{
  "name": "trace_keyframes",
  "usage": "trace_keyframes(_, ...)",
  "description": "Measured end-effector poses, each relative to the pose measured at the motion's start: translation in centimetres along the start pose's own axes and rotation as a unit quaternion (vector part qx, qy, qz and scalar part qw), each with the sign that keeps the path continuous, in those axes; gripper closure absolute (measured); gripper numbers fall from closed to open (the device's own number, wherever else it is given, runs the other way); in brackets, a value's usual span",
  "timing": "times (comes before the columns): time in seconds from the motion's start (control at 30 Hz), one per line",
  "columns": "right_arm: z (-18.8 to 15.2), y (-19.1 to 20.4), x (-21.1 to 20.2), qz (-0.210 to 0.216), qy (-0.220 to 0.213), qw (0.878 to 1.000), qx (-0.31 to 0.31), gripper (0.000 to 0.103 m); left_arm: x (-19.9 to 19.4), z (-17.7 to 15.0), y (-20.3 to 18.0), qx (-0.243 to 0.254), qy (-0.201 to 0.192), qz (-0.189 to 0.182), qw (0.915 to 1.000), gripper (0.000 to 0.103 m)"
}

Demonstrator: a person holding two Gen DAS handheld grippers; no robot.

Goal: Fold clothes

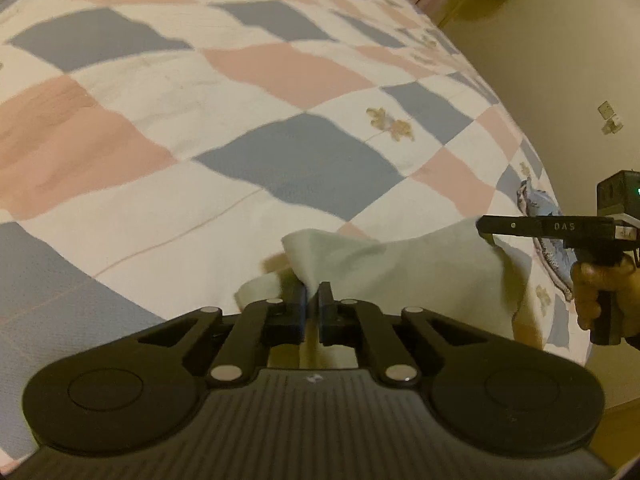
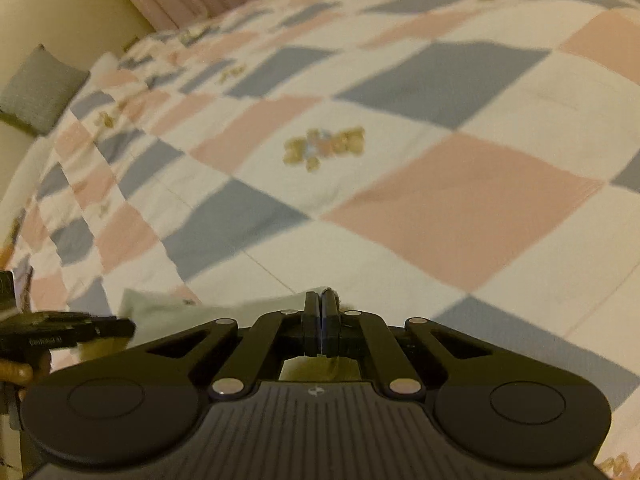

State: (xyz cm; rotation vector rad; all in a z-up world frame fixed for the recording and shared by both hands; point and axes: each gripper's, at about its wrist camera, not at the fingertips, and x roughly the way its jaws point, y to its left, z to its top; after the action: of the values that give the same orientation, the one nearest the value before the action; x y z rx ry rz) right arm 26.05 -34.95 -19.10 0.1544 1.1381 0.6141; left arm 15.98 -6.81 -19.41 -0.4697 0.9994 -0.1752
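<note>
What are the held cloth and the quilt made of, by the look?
Cloth: thin, soft woven fabric, pale and matte; it drapes and creases between the left gripper and right gripper. Likely cotton, not certain. Quilt: matte printed patchwork fabric with stitched seams and a slightly puffed look; probably padded cotton.

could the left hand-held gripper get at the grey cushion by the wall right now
Probably not. The left hand-held gripper is shut on the pale cloth at the near edge of the bed, and the grey cushion lies far off across the quilt, beside the wall.
</note>
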Motion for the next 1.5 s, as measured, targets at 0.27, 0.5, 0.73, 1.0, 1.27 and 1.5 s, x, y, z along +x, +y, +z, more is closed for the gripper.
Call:
trace_keyframes(0.27, -0.4, 0.0, -1.1, -0.024, -0.005, 1.0, 0.009, 0.086, -0.5, -1.1, 1.3, -0.035, 0.003, 0.033, 0.9988, 0.093)
trace_keyframes(0.5, -4.3, 2.4, -3.8, -0.018, 0.016, 1.0, -0.013, 0.074, -1.8, -3.3, -0.1, -0.032, 0.031, 0.001, 0.999, 0.074)
trace_keyframes(0.73, -7.5, 2.3, -3.9, -0.017, 0.034, 0.999, 0.014, 0.066, -2.1, -5.3, -1.0, -0.013, 0.049, -0.019, 0.9985, 0.098)
trace_keyframes(1.0, -9.3, 2.5, -4.4, -0.028, 0.048, 0.998, 0.006, 0.067, -2.6, -6.9, -0.2, -0.023, 0.065, -0.031, 0.9971, 0.096)
trace_keyframes(1.27, -10.9, 2.3, -4.5, -0.041, 0.059, 0.997, 0.002, 0.087, -2.4, -7.5, -0.8, 0.0, 0.058, -0.029, 0.9979, 0.102)
trace_keyframes(1.5, -11.4, 2.7, -5.0, -0.046, 0.068, 0.996, -0.024, 0.1, -3.2, -8.7, -0.5, -0.001, 0.072, -0.03, 0.9969, 0.102)
